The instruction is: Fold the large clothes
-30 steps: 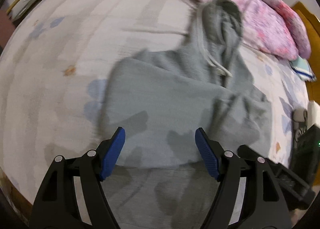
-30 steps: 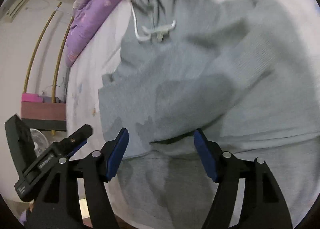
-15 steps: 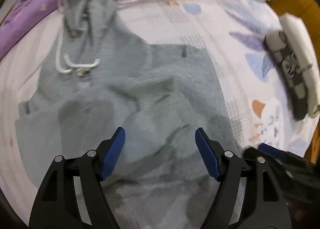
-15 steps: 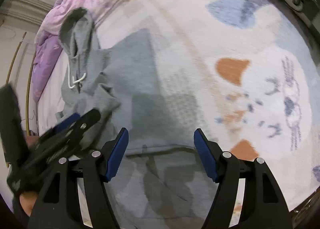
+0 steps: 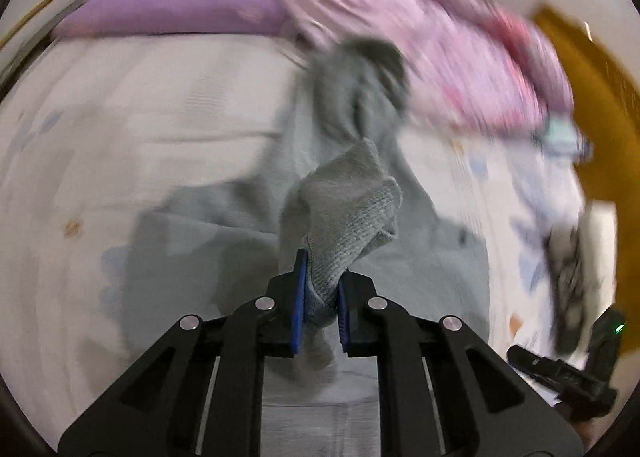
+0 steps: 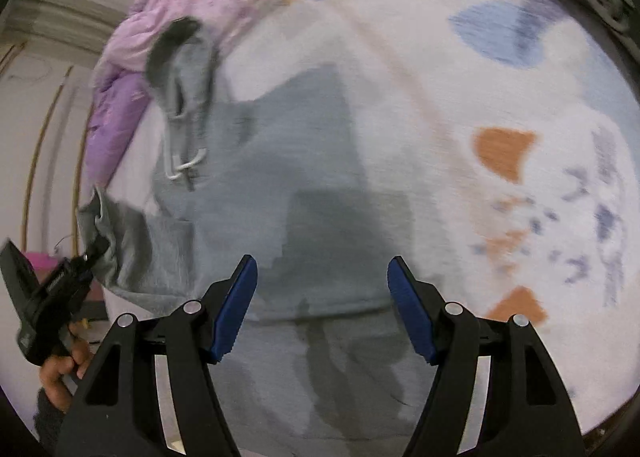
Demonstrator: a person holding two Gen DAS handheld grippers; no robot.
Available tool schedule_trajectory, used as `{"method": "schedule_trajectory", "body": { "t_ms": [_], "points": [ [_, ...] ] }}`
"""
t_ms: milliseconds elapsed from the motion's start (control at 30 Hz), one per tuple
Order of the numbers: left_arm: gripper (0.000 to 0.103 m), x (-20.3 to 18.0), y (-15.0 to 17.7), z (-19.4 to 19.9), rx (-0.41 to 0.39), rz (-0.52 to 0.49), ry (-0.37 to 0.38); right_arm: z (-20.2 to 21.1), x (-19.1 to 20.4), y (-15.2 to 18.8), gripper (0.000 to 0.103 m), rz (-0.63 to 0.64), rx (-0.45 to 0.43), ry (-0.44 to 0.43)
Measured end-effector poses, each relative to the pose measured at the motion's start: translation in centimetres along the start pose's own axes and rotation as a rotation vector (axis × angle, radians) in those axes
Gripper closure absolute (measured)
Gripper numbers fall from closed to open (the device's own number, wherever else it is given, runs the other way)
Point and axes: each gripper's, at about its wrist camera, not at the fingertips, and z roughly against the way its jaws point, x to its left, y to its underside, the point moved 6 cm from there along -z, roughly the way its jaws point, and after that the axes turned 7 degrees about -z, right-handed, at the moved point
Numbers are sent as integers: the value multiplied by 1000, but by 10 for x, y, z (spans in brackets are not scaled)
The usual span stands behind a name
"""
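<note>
A grey hoodie (image 6: 296,161) lies on the bed, hood (image 6: 180,45) toward the pink bedding, white drawstrings (image 6: 184,169) on its chest. My left gripper (image 5: 320,297) is shut on the hoodie's ribbed sleeve cuff (image 5: 348,213) and holds it lifted above the hoodie body (image 5: 192,249). In the right wrist view the left gripper (image 6: 94,251) shows at the far left with the sleeve (image 6: 120,233) pinched. My right gripper (image 6: 322,309) is open and empty, above the hoodie's lower hem (image 6: 336,309).
A white bedsheet (image 6: 500,89) with blue and orange patches covers the bed. A purple pillow (image 5: 172,5) and pink quilt (image 5: 460,57) lie at the head. A patterned folded item (image 5: 572,277) and wooden furniture (image 5: 600,105) are at the right.
My left gripper has closed on the sleeve cuff and lifted it; it was open before. My right gripper stays open and has moved little over the hem.
</note>
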Motion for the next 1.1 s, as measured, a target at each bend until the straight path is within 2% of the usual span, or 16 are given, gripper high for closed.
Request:
{"method": "schedule_trajectory", "body": {
  "t_ms": [100,200,333,400,433,500,533,667,700,733,767,833,933,1000,1033,1100],
  "points": [
    [91,53,19,6,10,53,-73,-15,21,1,38,37,13,-11],
    [91,101,54,-9,82,137,-97,-31,35,3,38,76,26,4],
    [89,133,94,-35,202,230,-105,-52,38,4,38,102,46,65],
    [72,139,107,-41,251,269,-116,-56,36,1,38,93,46,87],
    [66,142,106,-37,233,283,-126,-55,36,-1,38,90,39,91],
    [38,145,97,-26,205,319,-123,-50,41,-13,38,93,2,101],
    [31,148,91,-20,191,334,-150,-49,43,-20,38,95,-14,106],
    [30,175,69,9,125,375,-327,-47,55,-54,38,99,-62,113],
    [31,184,66,13,140,381,-395,-50,58,-63,40,104,-57,108],
    [32,187,61,15,132,381,-389,-53,60,-69,48,108,-50,110],
    [32,187,55,16,111,377,-348,-58,63,-75,55,115,-34,111],
    [32,167,34,17,62,333,-262,-74,65,-87,79,120,11,116],
    [32,144,17,15,52,242,-221,-96,58,-99,84,115,47,143],
    [32,127,6,5,38,215,-154,-110,44,-109,88,125,48,227],
    [32,120,3,-6,51,201,-142,-115,37,-113,98,130,49,248],
    [32,107,0,-29,102,162,-174,-122,22,-121,103,71,76,217]
  ]
}}
